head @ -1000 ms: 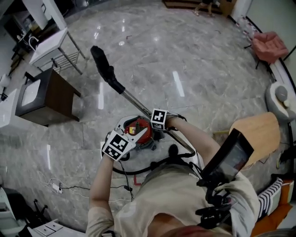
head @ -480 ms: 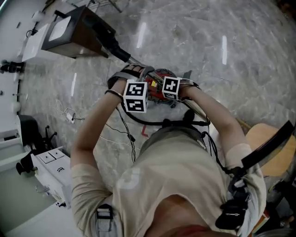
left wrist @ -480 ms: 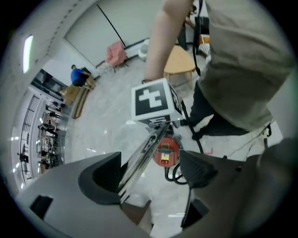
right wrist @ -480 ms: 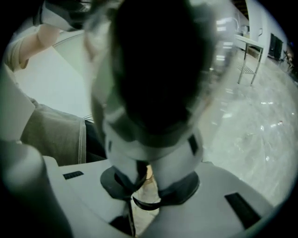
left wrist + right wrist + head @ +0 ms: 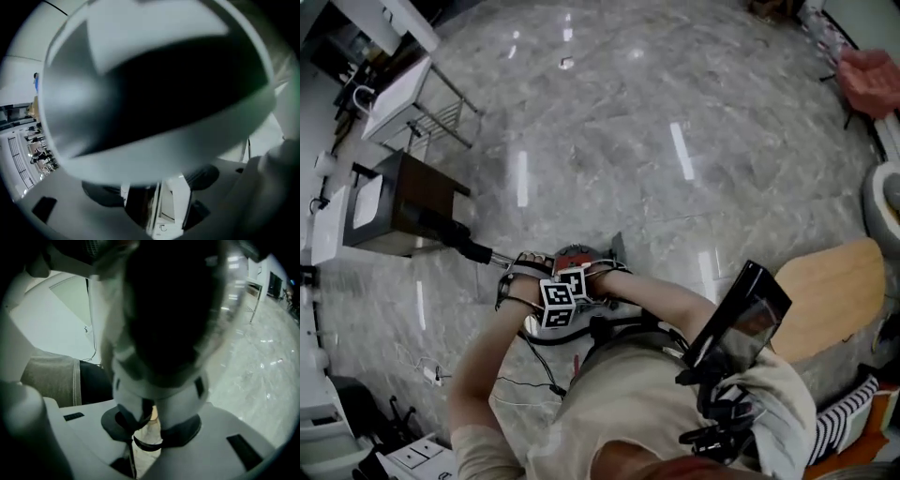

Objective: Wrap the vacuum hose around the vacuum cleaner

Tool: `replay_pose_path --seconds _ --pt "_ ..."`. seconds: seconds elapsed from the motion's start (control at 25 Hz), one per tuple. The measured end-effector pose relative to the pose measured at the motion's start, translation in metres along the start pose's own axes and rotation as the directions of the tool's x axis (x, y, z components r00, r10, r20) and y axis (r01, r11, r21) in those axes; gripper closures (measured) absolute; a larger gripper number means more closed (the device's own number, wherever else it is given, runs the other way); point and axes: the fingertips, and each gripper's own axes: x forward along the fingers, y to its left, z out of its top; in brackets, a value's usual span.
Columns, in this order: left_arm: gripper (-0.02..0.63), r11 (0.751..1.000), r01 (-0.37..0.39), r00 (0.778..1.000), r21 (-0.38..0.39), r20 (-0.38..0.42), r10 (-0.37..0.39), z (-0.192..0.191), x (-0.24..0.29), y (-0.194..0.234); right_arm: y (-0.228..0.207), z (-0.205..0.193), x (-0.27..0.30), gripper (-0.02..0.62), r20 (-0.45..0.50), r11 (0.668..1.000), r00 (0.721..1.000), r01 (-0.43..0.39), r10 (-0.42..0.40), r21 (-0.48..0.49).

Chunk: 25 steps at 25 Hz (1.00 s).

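Observation:
In the head view the red vacuum cleaner (image 5: 571,254) stands on the marble floor just in front of me. Its wand (image 5: 478,251) runs out low to the left, and the black hose (image 5: 546,339) loops on the floor beside the body. Both grippers sit close together over the cleaner. My right gripper (image 5: 577,274) is shut on the wand; in its own view the white fingers (image 5: 180,401) clamp a dark, blurred shaft. My left gripper (image 5: 546,298) has just been opening. Its view is filled by a blurred grey and black shape (image 5: 154,93), and nothing shows gripped between the jaws.
A dark wooden cabinet (image 5: 403,202) stands at the left, just past the wand's end, with a white rack (image 5: 398,94) behind it. A wooden seat (image 5: 830,295) is at the right. A power strip (image 5: 431,375) with thin cables lies on the floor near left.
The wand has swung down from pointing up and away to lying low to the left. Both hands have dropped and drawn together over the red cleaner.

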Motion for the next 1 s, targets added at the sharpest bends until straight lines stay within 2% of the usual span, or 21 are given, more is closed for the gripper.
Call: replay_pose_path --seconds 0.08,0.2,0.28,0.36,0.44,0.52,0.6,0.72,0.84,0.92,1.0 --pt "0.249 0.999 0.051 0.999 0.014 -0.014 -0.051 0.0 0.005 0.004 -0.001 -0.002 -0.001 0.518 -0.005 1.0 1.0 0.01 -0.01 0.013" --pt "0.332 0.989 0.145 0.989 0.0 0.015 -0.145 0.002 0.015 0.007 -0.002 -0.004 -0.002 0.518 -0.014 0.999 1.0 0.022 -0.021 0.033" --pt "0.434 0.977 0.211 0.976 -0.001 0.045 -0.211 0.002 0.024 0.001 -0.003 -0.005 -0.001 0.518 -0.022 0.999 0.999 0.029 -0.028 0.044" --pt "0.466 0.956 0.294 0.953 -0.012 0.08 -0.292 0.002 0.034 -0.017 -0.003 -0.003 0.002 0.518 -0.033 0.998 0.999 0.037 -0.036 0.05" --pt "0.474 0.916 0.399 0.914 -0.047 0.107 -0.392 -0.003 0.044 -0.041 -0.003 0.005 0.01 0.518 -0.045 0.998 0.998 0.051 -0.049 0.047" --pt "0.482 0.858 0.506 0.86 -0.092 0.125 -0.494 -0.02 0.051 -0.069 -0.001 0.022 0.022 0.518 -0.047 0.996 0.996 0.078 -0.076 0.036" --pt "0.483 0.807 0.577 0.814 -0.123 0.161 -0.558 -0.039 0.06 -0.093 0.0 0.043 0.036 0.518 -0.023 0.992 0.993 0.117 -0.116 0.036" --pt "0.485 0.754 0.639 0.764 -0.152 0.24 -0.599 -0.055 0.074 -0.121 -0.005 0.065 0.053 0.515 0.026 0.978 0.979 0.198 -0.2 0.065" --pt "0.485 0.701 0.687 0.718 -0.193 0.328 -0.614 -0.056 0.087 -0.133 -0.027 0.063 0.042 0.461 0.047 0.94 0.945 0.315 -0.323 0.128" --pt "0.485 0.663 0.712 0.694 -0.232 0.38 -0.612 -0.054 0.093 -0.132 -0.037 0.055 0.035 0.44 0.068 0.917 0.925 0.358 -0.374 0.174" --pt "0.485 0.633 0.726 0.682 -0.27 0.408 -0.607 -0.051 0.102 -0.137 -0.037 0.042 0.03 0.44 0.109 0.885 0.897 0.393 -0.429 0.249"
